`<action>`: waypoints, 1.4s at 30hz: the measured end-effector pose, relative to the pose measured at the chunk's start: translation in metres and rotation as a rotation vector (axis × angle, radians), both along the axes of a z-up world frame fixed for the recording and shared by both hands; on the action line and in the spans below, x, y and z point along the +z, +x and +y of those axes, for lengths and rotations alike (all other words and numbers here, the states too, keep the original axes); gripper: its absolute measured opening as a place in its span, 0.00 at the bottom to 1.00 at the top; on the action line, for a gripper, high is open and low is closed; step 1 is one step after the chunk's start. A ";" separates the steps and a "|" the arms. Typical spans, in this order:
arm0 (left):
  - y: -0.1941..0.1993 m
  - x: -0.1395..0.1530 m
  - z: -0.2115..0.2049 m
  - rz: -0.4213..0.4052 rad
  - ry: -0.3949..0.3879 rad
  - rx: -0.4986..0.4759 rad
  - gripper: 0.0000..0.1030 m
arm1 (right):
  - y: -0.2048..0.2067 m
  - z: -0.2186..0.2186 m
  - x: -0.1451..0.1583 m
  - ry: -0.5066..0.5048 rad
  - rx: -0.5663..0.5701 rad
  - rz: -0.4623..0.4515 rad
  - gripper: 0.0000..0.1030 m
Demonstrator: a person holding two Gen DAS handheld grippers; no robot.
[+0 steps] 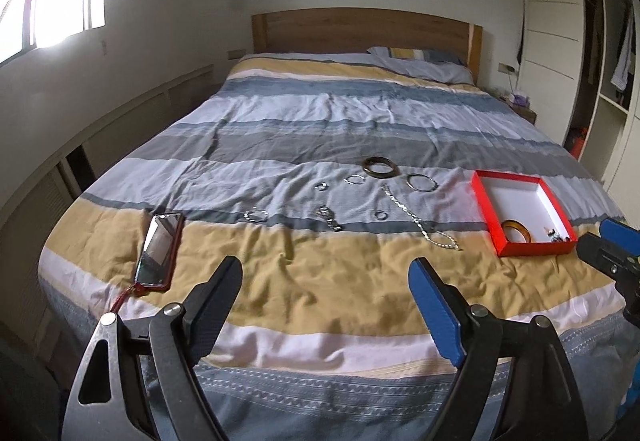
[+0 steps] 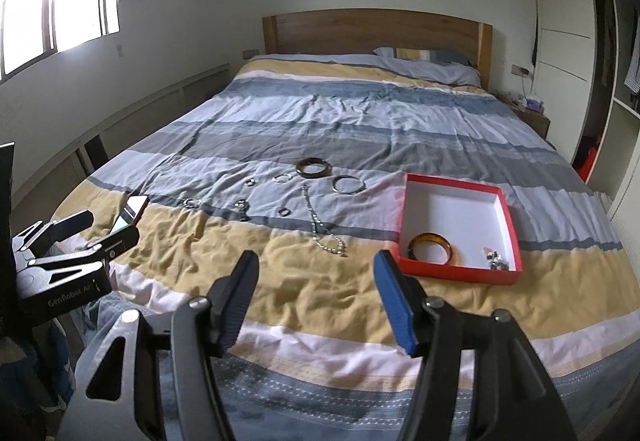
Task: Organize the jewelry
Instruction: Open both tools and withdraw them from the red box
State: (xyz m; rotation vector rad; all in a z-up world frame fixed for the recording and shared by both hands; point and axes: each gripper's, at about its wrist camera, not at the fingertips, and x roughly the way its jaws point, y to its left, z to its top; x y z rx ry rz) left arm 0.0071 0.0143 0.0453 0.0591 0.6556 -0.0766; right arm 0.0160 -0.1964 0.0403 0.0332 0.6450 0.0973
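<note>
On the striped bed (image 1: 320,113), silver jewelry (image 1: 420,217) lies scattered beside a red box (image 2: 460,269); both grippers' fingers (image 1: 434,305) spread.

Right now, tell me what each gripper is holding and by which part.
Nothing is held. The left gripper and the right gripper are both open over the bed, with nothing between their fingers.

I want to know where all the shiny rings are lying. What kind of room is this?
It looks like a bedroom. There is a big bed with a striped cover, a wooden headboard and a pillow, and a wardrobe stands beside it.
</note>
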 end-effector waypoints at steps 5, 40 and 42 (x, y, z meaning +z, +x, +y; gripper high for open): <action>-0.003 -0.002 0.011 -0.002 -0.002 0.024 0.82 | -0.001 0.010 -0.001 -0.002 0.018 -0.010 0.57; 0.059 -0.047 0.041 0.144 -0.014 0.099 0.87 | 0.080 0.031 -0.068 0.045 0.087 0.123 0.58; 0.066 -0.056 0.048 0.161 -0.021 0.116 0.87 | 0.089 0.031 -0.074 0.047 0.092 0.135 0.58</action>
